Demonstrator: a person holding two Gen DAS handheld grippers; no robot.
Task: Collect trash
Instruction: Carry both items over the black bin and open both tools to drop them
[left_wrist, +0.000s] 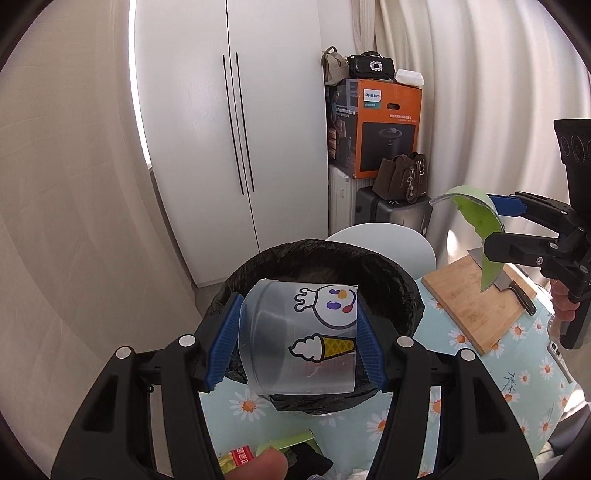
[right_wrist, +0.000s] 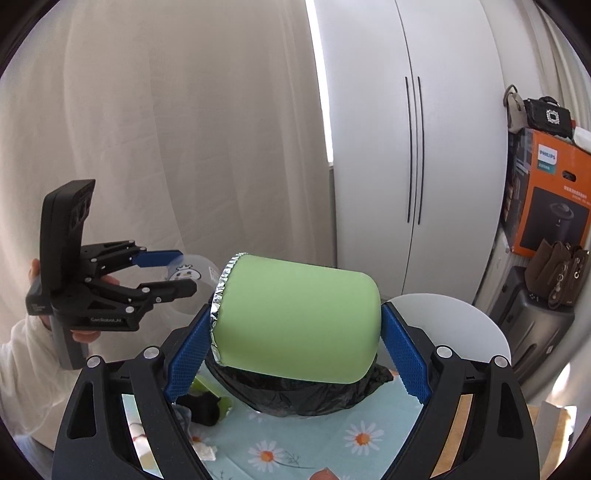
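Desk: daisy-print blue cloth (left_wrist: 532, 402) under black-lined round bin (left_wrist: 391, 273).
Left claw (left_wrist: 295, 338): clamps clear printed plastic cup (left_wrist: 303, 332).
Right claw (right_wrist: 295, 354): clamps green foil-rimmed cup (right_wrist: 299, 321).
Left view only: bamboo cutting board (left_wrist: 472, 306) right of bin.

My left gripper (left_wrist: 297, 334) and right gripper (right_wrist: 295, 354): black frames, ribbed blue pads, silver screws; white sleeve (right_wrist: 22, 354).

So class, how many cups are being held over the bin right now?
2. A clear printed cup sits in the left claw above the black-lined bin. A green cup sits in the right claw beside it. Others may lie hidden inside the bin.
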